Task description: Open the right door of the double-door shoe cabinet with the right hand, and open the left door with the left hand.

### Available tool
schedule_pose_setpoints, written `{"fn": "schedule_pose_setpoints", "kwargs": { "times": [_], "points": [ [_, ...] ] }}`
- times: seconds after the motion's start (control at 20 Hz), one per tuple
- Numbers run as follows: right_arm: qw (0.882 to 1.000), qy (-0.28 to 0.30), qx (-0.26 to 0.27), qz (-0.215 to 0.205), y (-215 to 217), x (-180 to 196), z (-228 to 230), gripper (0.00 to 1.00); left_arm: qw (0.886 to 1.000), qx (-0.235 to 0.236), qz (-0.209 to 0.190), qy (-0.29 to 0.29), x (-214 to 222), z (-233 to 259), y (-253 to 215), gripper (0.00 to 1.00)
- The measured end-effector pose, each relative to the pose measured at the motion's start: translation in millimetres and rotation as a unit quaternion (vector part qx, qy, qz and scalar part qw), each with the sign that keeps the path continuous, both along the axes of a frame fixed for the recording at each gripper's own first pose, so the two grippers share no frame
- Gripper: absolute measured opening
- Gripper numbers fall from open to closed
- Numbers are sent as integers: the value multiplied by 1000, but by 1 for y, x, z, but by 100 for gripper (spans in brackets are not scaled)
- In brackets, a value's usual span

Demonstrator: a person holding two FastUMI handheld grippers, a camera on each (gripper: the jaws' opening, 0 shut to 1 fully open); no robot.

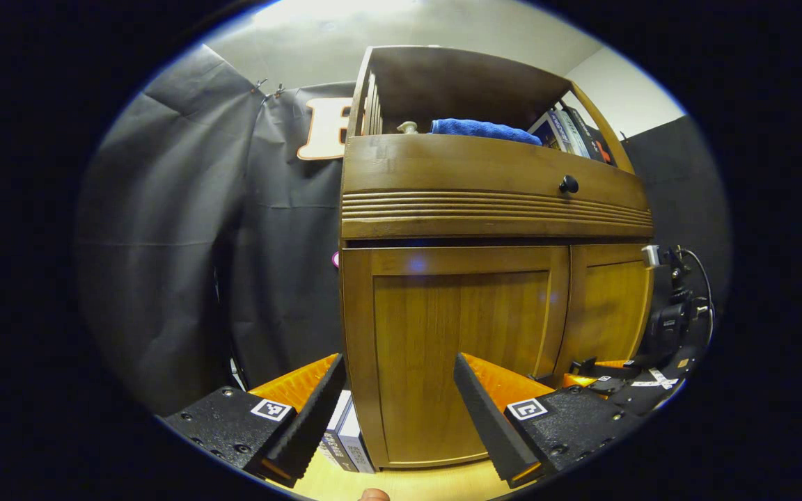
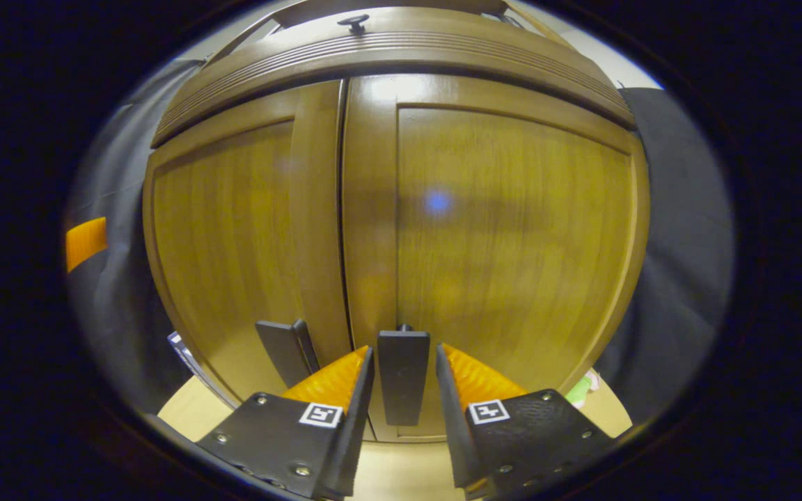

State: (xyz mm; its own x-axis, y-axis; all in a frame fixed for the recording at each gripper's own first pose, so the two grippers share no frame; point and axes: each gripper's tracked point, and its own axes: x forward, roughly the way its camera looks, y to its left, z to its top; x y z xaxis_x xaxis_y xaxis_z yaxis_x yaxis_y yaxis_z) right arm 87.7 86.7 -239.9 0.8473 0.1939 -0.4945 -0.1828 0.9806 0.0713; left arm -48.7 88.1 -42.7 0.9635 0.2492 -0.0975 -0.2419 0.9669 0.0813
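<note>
The wooden shoe cabinet has both doors closed. In the left gripper view its left door faces me, and my left gripper hangs open in front of that door's lower part, apart from it. The right door lies further right, with the other gripper low against it. In the right gripper view my right gripper is close to the right door. Its fingers flank that door's dark flat handle, a thin gap showing on each side. The left door's handle sits just left.
A drawer front with a black knob runs above the doors. The open shelf on top holds a blue towel and books. Boxes stand at the cabinet's left foot. Camera gear on a stand is at the right.
</note>
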Motion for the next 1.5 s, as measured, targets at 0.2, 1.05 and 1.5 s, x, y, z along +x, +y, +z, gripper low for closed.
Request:
{"fn": "schedule_pose_setpoints", "kwargs": {
  "times": [0.2, 1.05, 1.5],
  "points": [
    [999, 10, 7, -32, -2, -4, 4, 26, 1000, 10, -2, -2, -2, 4, -1, 94],
    [995, 2, 8, -98, -62, -90, 25, 26, 996, 1, -85, -16, -9, 12, -61, 96],
    [990, 3, -1, -139, -110, -129, 34, 25, 992, -9, -129, -16, -21, 10, -105, 94]
  ]
}}
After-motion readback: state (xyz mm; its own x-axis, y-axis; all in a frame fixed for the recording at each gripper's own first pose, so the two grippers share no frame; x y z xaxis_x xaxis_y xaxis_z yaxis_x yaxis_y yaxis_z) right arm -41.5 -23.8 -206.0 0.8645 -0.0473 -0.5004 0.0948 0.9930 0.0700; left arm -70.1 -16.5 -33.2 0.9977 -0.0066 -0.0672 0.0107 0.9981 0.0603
